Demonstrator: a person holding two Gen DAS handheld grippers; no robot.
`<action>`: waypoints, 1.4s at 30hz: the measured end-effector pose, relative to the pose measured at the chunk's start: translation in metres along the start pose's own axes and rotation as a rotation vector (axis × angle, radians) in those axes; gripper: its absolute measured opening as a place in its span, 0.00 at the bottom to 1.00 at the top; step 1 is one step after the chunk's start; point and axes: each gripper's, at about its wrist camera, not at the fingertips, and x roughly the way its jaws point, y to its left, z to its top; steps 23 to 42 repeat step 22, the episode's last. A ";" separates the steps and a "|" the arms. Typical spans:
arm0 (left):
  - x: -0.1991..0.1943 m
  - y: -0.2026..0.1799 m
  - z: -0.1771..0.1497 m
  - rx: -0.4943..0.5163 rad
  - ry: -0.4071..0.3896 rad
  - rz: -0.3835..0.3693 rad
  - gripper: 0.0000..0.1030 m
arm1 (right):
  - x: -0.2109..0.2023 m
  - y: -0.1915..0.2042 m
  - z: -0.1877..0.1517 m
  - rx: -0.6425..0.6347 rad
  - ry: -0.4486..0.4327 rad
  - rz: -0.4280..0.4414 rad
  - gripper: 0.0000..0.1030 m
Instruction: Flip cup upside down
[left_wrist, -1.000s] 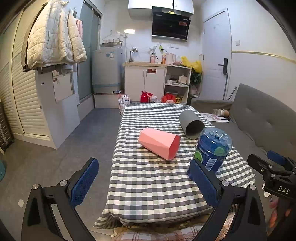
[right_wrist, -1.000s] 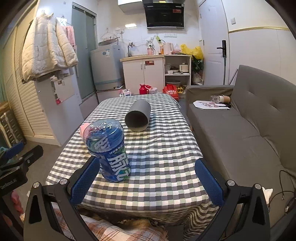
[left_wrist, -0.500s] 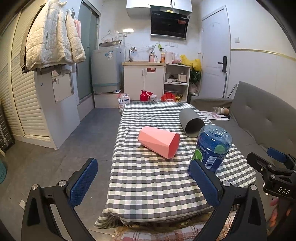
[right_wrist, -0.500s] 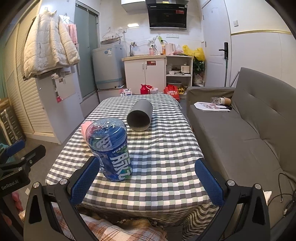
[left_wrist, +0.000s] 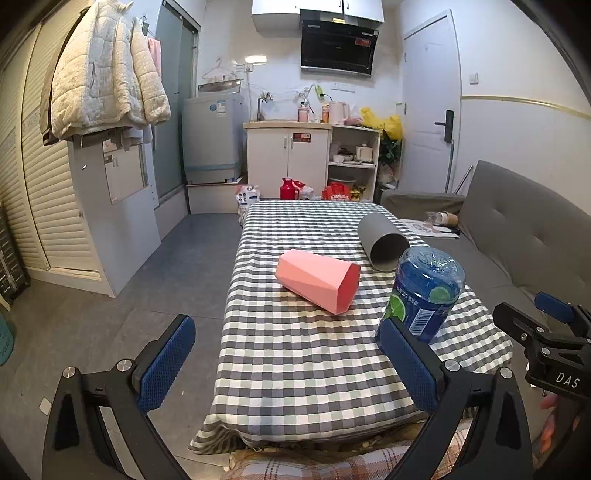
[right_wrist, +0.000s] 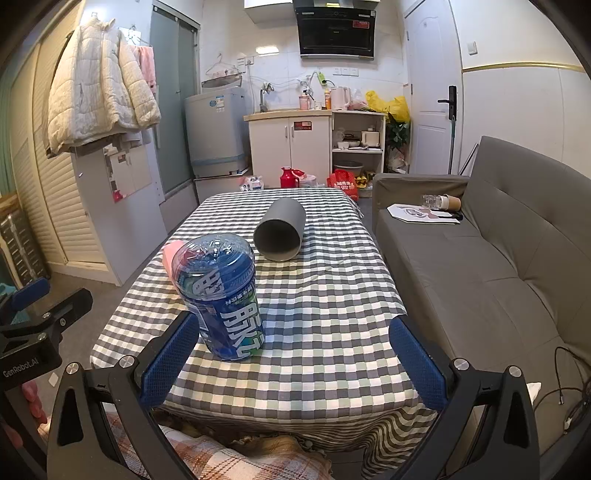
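Observation:
A pink faceted cup (left_wrist: 317, 278) lies on its side in the middle of the checked table (left_wrist: 295, 354), its flat end turned toward me. Only a pink sliver of that cup (right_wrist: 170, 254) shows in the right wrist view, behind the blue bottle. A grey cup (left_wrist: 382, 238) (right_wrist: 280, 230) also lies on its side farther back, its open mouth facing me. My left gripper (left_wrist: 286, 363) hangs open before the table's near edge, nothing between its fingers. My right gripper (right_wrist: 293, 360) is open too, over the near right part of the table.
A blue drink bottle (left_wrist: 424, 291) (right_wrist: 221, 295) stands upright near the front of the table, close to my right gripper's left finger. A grey sofa (right_wrist: 480, 273) runs along the right. Bare floor (left_wrist: 177, 258) lies left of the table. A plaid cloth (right_wrist: 207, 458) lies below the near edge.
Both grippers have stayed open and nearly still, with only a slight drift of the views. The cups and the bottle have not moved.

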 end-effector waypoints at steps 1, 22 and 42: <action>0.000 0.000 0.000 0.000 0.000 -0.001 1.00 | 0.000 0.000 0.000 0.000 0.000 0.000 1.00; 0.001 -0.002 -0.002 0.004 0.007 -0.004 1.00 | 0.003 0.002 -0.001 -0.013 0.008 0.000 1.00; 0.001 -0.002 -0.002 0.004 0.007 -0.004 1.00 | 0.003 0.002 -0.001 -0.013 0.008 0.000 1.00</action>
